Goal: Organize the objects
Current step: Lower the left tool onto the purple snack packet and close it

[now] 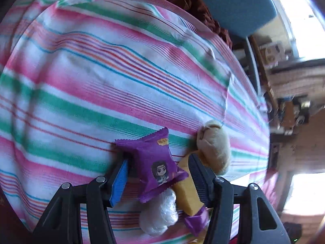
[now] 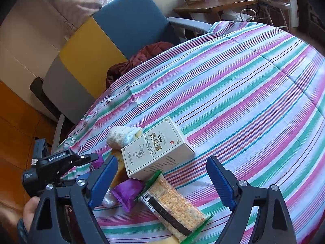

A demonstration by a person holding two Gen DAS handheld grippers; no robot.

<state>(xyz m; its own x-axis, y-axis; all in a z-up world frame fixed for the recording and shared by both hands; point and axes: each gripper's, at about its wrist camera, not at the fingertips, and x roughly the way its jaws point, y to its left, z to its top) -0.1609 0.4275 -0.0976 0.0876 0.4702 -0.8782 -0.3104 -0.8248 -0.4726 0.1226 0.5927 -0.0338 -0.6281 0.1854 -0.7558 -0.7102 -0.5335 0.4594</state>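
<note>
Left claw: your left claw [image 1: 157, 169] is open. Its 2 jaws stand on both sides of the purple snack pack [image 1: 154, 162], but they do not squeeze it.
Right claw: your right claw [image 2: 162, 178] is open wide. Nothing is pinched in it. It hangs over the cracker pack [image 2: 174, 202] and the white box [image 2: 156, 148].
Purple snack pack: it lies on the striped cloth [image 1: 101, 77] and has a little cartoon face on it. It rests partly on top of the yellow bar [image 1: 185, 193] and the white plastic lump [image 1: 160, 213].
Yellow bar: it lies just beside the purple pack. It has a purple end [image 1: 197, 220] and runs close along the right jaw of your left claw.
Cream soft thing: a fuzzy cream lump [image 1: 215, 146] sits just past the yellow bar, touching it.
White box: it has a green picture and dark writing on top. It lies flat on the cloth, and 1 corner rests over the green end of the cracker pack.
Cracker pack: it is clear with green ends, and you can see square crackers inside. It lies between the jaws of your right claw.
Pile: all these things sit close together near 1 edge of the cloth. The rest of the cloth is bare stripes.
Your hand: a bit of your hand [image 2: 30, 209] shows low in the right wrist view, under your other claw.
Behind: a blue and yellow chair [image 2: 132, 20] stands past the cloth, with a dark red cloth [image 2: 142, 59] bunched on it.
</note>
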